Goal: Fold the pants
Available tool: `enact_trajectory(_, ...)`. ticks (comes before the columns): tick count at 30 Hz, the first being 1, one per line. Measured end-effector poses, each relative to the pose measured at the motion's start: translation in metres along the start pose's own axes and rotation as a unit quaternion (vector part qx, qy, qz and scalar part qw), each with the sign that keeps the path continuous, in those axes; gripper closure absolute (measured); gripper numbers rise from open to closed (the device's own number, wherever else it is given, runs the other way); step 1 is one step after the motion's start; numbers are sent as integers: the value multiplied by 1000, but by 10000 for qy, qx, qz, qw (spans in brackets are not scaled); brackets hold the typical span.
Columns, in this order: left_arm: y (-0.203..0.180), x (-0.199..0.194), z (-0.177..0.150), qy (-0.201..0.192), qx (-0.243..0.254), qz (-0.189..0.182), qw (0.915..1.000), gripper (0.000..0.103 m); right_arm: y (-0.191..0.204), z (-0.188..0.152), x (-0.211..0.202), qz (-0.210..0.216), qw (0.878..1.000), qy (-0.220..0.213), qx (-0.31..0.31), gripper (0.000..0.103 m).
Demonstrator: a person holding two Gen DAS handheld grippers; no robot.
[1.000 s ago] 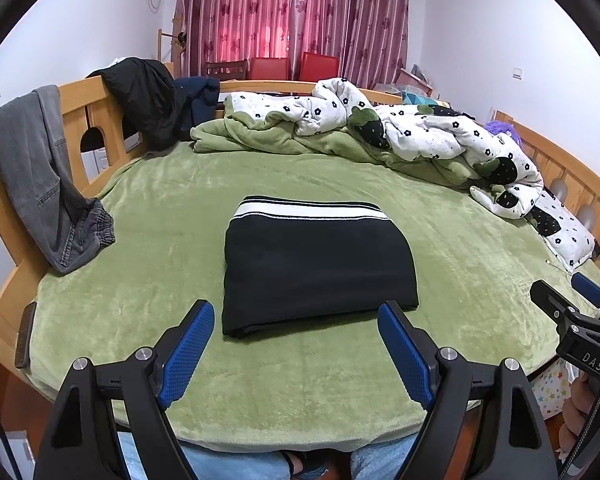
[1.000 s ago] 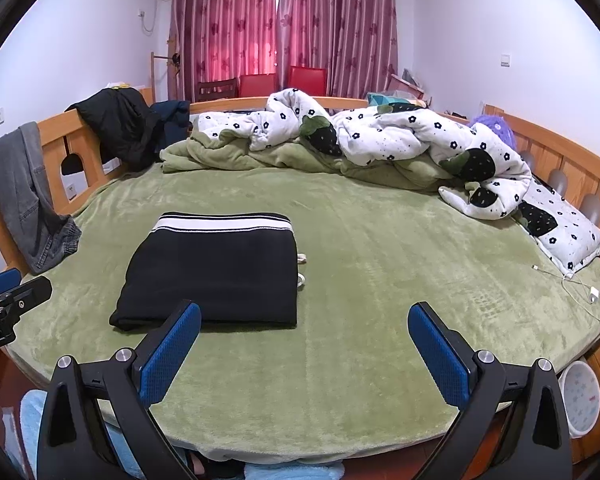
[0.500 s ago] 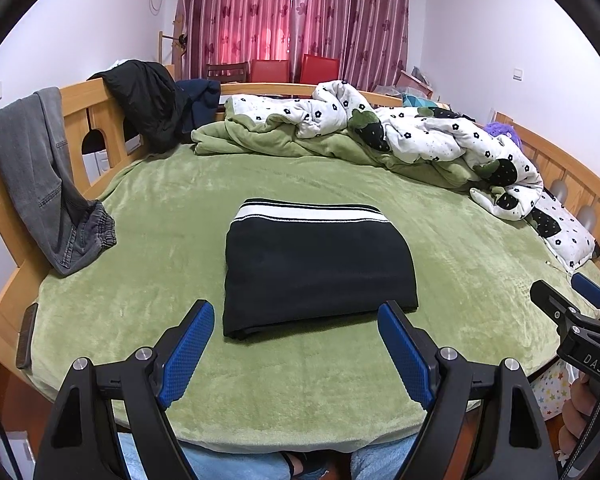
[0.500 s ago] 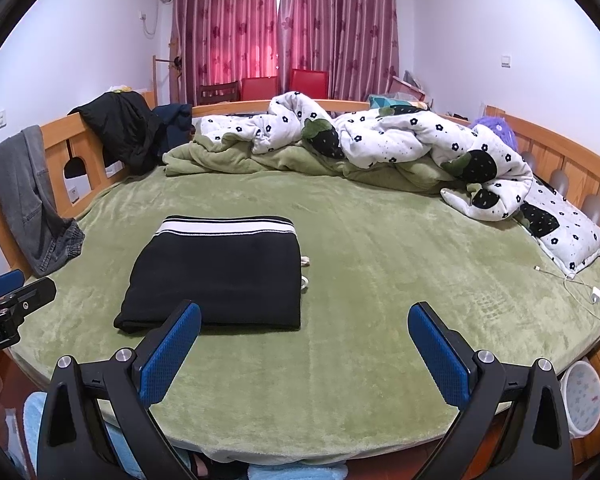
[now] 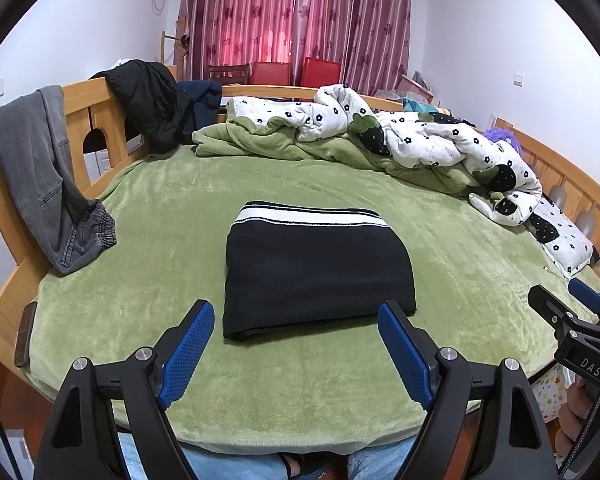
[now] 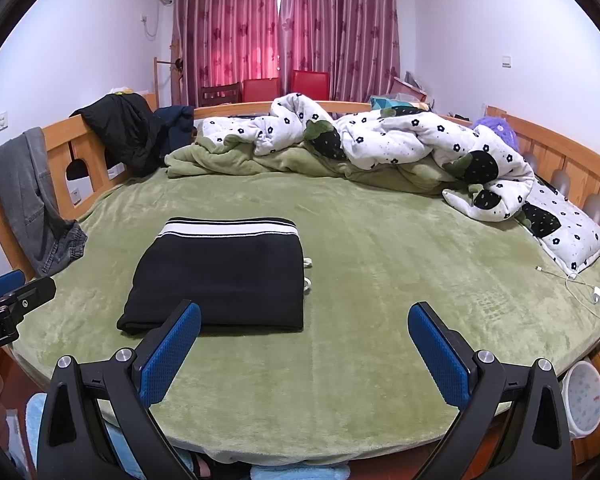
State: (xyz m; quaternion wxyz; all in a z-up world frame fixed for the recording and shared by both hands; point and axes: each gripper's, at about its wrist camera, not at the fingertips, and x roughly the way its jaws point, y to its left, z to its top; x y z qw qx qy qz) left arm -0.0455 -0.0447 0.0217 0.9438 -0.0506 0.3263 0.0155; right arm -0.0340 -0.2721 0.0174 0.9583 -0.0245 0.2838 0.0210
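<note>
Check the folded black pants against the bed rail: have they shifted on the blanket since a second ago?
No. The folded black pants lie in the same spot on the green blanket, still level with the grey jeans hung on the rail.

Folded pants [image 5: 318, 268] on bed [image 5: 140, 216]

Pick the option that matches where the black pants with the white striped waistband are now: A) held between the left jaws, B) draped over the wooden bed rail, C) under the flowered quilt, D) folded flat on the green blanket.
D: the black pants lie folded on the green blanket, clear of both open grippers.
</note>
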Motion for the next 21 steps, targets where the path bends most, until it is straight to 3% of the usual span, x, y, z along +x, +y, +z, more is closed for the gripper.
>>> enact_trajectory(21,-15,-9,3,-43,25,77,10000,20,17,-2,-2,43,10000,-43,-4,1)
